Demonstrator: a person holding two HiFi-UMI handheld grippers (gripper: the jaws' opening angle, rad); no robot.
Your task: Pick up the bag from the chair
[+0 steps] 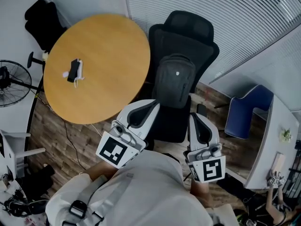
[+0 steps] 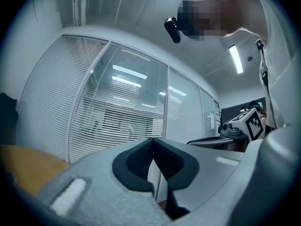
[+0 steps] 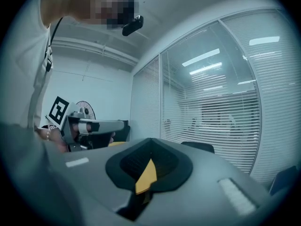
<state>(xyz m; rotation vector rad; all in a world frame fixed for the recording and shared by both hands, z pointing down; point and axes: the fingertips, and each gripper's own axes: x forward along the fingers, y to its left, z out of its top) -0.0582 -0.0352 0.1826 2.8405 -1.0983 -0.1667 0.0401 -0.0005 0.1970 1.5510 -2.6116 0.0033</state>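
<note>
A dark grey backpack (image 1: pixel 175 81) stands upright on the seat of a black office chair (image 1: pixel 188 29), leaning against its backrest. Both grippers are held close to my body, on the near side of the chair and short of the bag. The left gripper (image 1: pixel 151 105) points at the chair's front left, jaws together and empty. The right gripper (image 1: pixel 197 117) sits at the seat's front right, also shut on nothing. In the left gripper view the left gripper (image 2: pixel 153 142) aims up at the blinds; in the right gripper view the right gripper (image 3: pixel 150 144) does the same. The bag is in neither gripper view.
A round wooden table (image 1: pixel 99 93) stands left of the chair, carrying a small black and white device (image 1: pixel 74 71). A fan (image 1: pixel 9 84) is at far left. A blue chair (image 1: pixel 247 109) and a white desk (image 1: pixel 273 145) are at right. Window blinds run behind.
</note>
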